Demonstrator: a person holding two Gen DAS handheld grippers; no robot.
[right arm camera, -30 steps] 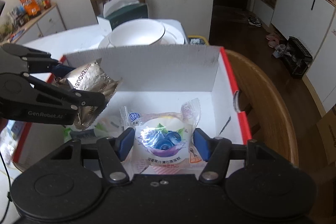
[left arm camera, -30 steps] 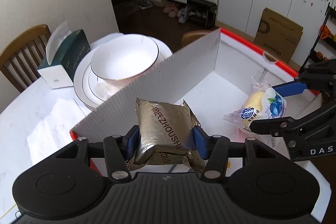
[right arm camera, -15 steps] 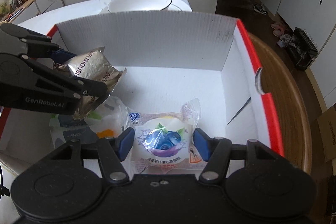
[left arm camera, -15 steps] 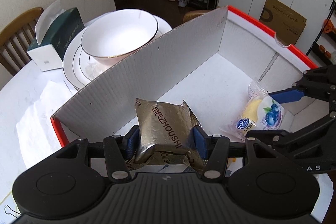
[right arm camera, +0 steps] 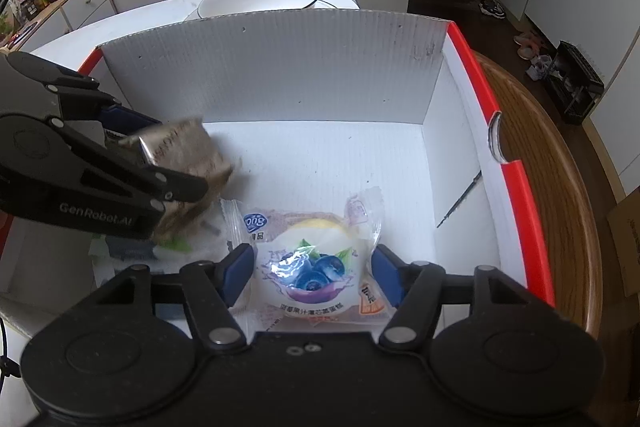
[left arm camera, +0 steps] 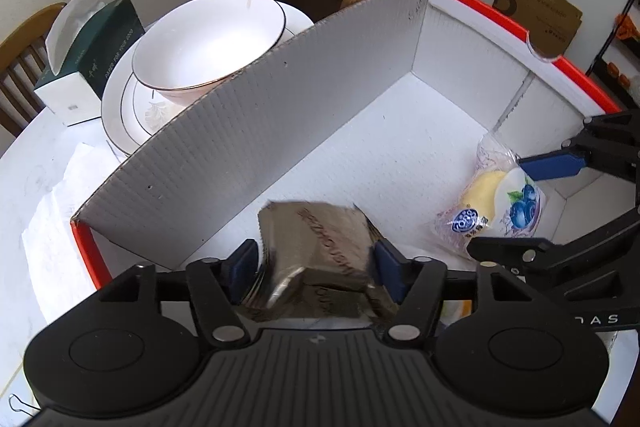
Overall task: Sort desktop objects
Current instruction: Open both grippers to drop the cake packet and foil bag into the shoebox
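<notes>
Two hand-held grippers work over one white corrugated box (right arm camera: 280, 75) with a red outer rim, standing on a white worktop (left arm camera: 44, 187). Left hand-held gripper (left arm camera: 314, 263): blue pads stand apart, jaws have just been opening; the gold foil packet (left arm camera: 320, 247) sits between them, motion-blurred, with a sliver of gap showing at each pad, so the grip looks let go. In the right wrist view the same gold foil packet (right arm camera: 188, 163) is smeared and tilted at the box's left side, above a pale wrapper with green print (right arm camera: 176, 247) lying on the box floor. Right hand-held gripper (right arm camera: 314, 273): jaws have just been opening too; the blueberry cake packet (right arm camera: 316, 259) lies between the pads, clear wrapper edges spreading past them; the left pad sits just off the wrapper, and at the right pad I cannot tell contact. From the left wrist view the blueberry cake packet (left arm camera: 496, 207) lies low in the box near its right wall, one blue finger of the right hand-held gripper (left arm camera: 552, 165) just beside its top edge. Beyond the box's far wall: a white bowl (left arm camera: 208, 43) stacked on white plates (left arm camera: 120, 107), a dark green tissue box (left arm camera: 92, 55) beside them, a wooden chair (left arm camera: 20, 67) behind. A round wooden rim (right arm camera: 560, 187) curves along the box's right side
</notes>
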